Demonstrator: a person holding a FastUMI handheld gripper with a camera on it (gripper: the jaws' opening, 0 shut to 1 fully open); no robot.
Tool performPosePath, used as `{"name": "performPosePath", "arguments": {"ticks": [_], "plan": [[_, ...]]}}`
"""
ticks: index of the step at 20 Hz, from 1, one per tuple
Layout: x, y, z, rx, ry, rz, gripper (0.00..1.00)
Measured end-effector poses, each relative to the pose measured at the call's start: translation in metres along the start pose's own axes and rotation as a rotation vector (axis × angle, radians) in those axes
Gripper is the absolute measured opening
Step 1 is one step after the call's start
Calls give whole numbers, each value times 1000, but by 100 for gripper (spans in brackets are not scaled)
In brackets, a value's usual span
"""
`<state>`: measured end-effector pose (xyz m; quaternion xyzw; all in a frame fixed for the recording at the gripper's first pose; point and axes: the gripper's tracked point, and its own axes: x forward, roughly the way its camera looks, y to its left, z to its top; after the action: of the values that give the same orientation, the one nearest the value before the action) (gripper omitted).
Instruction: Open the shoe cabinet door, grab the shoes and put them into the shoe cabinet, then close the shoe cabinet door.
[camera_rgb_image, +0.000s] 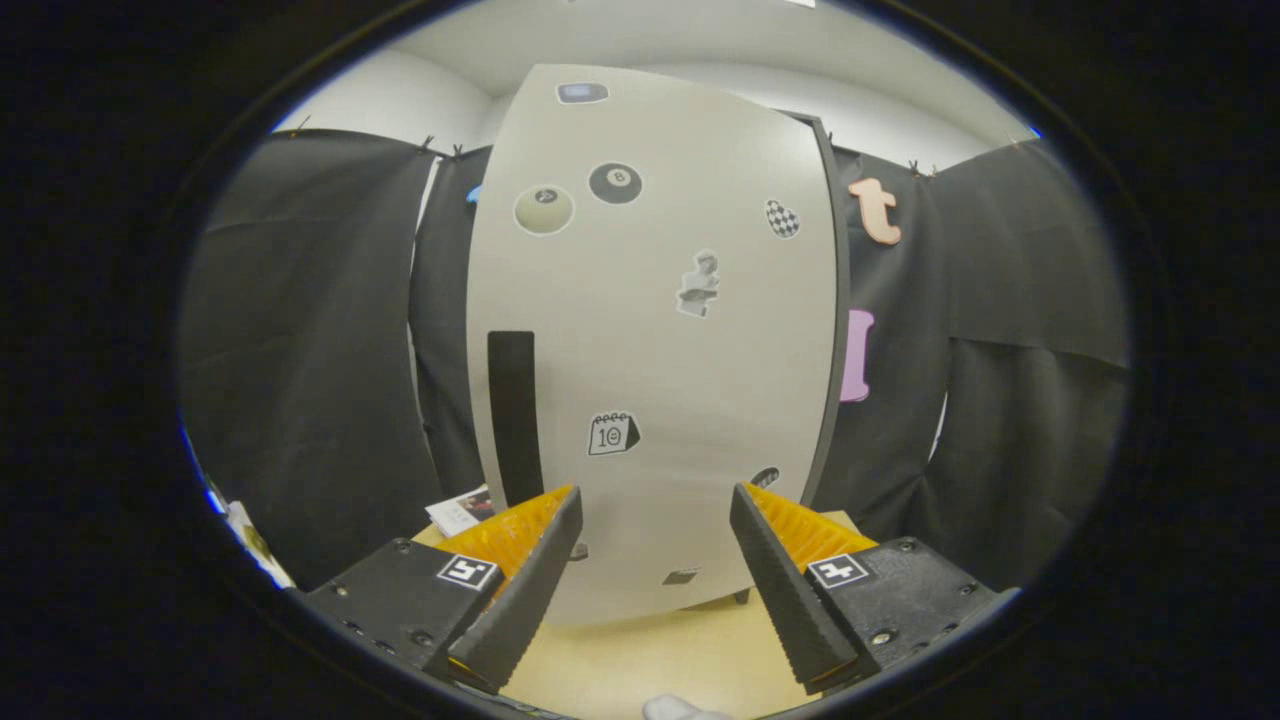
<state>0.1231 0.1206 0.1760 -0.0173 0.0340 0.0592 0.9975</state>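
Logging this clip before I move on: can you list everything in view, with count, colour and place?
cabinet door: one, pale grey, shut, straight ahead beyond the fingers
handle: one, black, vertical strip on the door's left part
stickers: several, mostly black and white, scattered over the door
cloth: black, hanging either side of the cabinet
floor: light wood, under the cabinet
booklet: one, white, on the floor left of the cabinet
claw: one, fingers open, holding nothing, pointed at the door
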Motion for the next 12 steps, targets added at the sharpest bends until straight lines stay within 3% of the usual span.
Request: {"name": "performPosePath", "arguments": {"ticks": [5, 12], "plan": [[-16, 14, 7, -16, -21, -7, 98], [-76, 10, -4, -3, -48, -21, 98]]}}
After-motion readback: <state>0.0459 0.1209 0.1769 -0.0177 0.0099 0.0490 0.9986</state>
